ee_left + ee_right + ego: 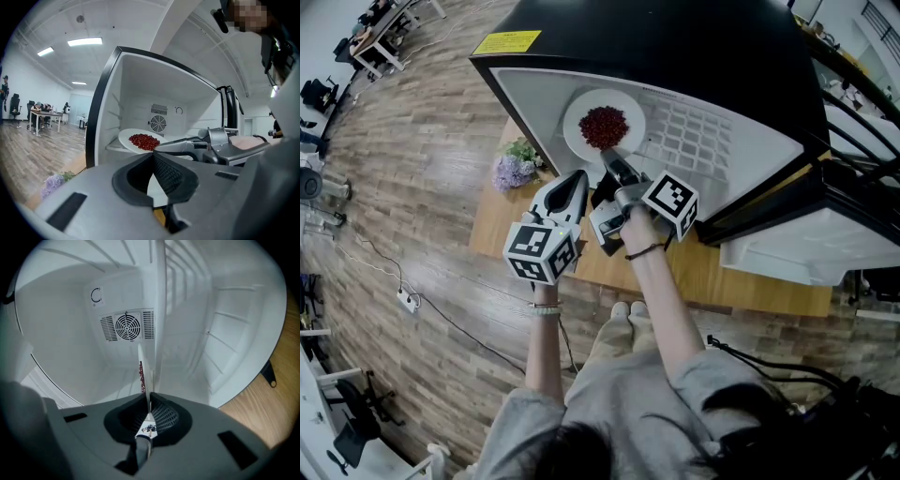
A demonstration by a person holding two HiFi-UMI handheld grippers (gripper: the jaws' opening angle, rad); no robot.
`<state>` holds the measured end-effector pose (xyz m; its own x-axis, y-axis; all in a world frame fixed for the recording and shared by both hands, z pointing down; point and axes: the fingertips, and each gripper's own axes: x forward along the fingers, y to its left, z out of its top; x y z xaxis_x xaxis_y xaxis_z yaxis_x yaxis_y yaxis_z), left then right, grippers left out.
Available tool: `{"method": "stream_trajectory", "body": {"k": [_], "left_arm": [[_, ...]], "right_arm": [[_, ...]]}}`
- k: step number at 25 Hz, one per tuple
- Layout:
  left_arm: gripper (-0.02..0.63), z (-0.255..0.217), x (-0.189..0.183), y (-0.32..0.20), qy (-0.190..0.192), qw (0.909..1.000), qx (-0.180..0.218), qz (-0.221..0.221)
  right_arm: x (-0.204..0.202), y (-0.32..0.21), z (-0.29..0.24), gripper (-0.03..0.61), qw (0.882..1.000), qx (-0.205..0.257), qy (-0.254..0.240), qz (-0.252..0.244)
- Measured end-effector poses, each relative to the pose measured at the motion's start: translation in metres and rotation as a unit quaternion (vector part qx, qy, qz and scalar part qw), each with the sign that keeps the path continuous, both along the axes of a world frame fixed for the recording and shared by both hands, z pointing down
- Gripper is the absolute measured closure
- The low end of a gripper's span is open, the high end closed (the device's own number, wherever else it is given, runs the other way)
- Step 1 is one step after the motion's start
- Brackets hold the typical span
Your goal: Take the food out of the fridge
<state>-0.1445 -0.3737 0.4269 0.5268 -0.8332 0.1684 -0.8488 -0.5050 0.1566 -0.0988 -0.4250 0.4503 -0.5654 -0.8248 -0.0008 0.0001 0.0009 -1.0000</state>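
right gripper (149, 394) is pinching the near rim of the plate (577, 114) of red food (604, 127) sitting inside the fridge (712, 141); left gripper (572, 187) idling, jaws together, empty. plate is looking stiff, slick, tip-prone.

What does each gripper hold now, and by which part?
The right gripper grips the white plate by its near rim; the left gripper holds nothing.

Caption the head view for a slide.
Right gripper grips the plate of food inside the fridge; left gripper hovers beside it.
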Motion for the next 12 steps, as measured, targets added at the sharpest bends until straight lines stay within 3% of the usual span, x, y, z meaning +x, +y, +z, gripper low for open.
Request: {"method": "stream_trajectory", "body": {"k": [12], "left_arm": [[0.606,-0.007,-0.003,0.003,0.000,1.0000,0.009,-0.004]], "right_arm": [[0.000,0.005,-0.013,0.557,1.000,0.009,-0.009,-0.010]]}}
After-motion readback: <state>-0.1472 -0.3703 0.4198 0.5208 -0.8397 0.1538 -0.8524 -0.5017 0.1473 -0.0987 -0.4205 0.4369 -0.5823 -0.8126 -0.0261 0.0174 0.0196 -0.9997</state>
